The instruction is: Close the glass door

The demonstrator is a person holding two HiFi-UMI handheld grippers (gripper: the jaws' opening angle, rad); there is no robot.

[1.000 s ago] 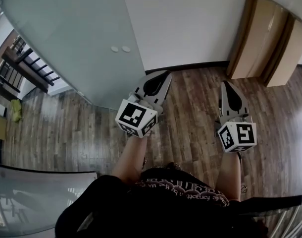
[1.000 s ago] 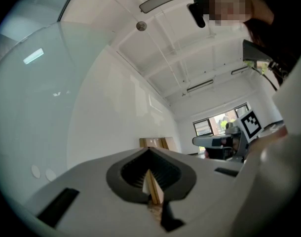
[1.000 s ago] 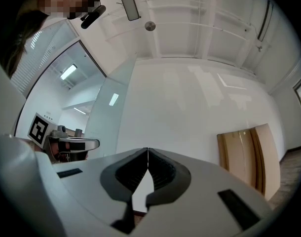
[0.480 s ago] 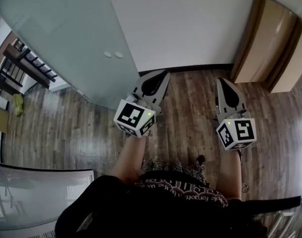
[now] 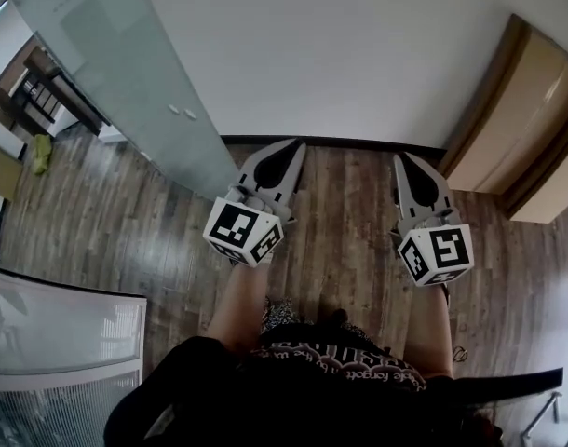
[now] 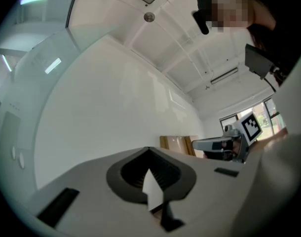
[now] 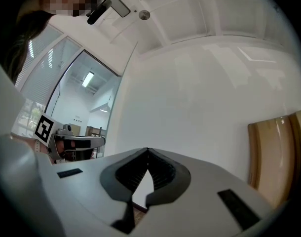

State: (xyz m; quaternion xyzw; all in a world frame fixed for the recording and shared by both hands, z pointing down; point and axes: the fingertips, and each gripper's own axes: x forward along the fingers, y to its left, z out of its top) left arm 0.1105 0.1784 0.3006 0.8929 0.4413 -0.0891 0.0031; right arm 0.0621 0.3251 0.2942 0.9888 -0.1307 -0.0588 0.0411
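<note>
The glass door point(image 5: 98, 54) is a frosted pale panel at the upper left of the head view, with two small round fittings point(image 5: 182, 112) near its edge. It stands at an angle to the white wall point(image 5: 340, 54). My left gripper point(image 5: 289, 147) is shut and empty, pointing at the wall's foot just right of the door's edge. My right gripper point(image 5: 403, 159) is also shut and empty, farther right. In the left gripper view the door point(image 6: 22, 107) fills the left side and the jaws point(image 6: 149, 149) meet at their tips. In the right gripper view the jaws point(image 7: 147, 151) are closed too.
A light wooden panel point(image 5: 521, 128) leans at the right against the wall, also seen as wooden panel point(image 7: 276, 157). A second glass pane point(image 5: 60, 329) stands at the lower left. The floor point(image 5: 340, 222) is dark wood planks. A black baseboard point(image 5: 331, 142) runs along the wall.
Both grippers have travelled across the floor toward the white wall, staying shut. The glass door has slid to the left in the head view and the wall now fills more of it.
</note>
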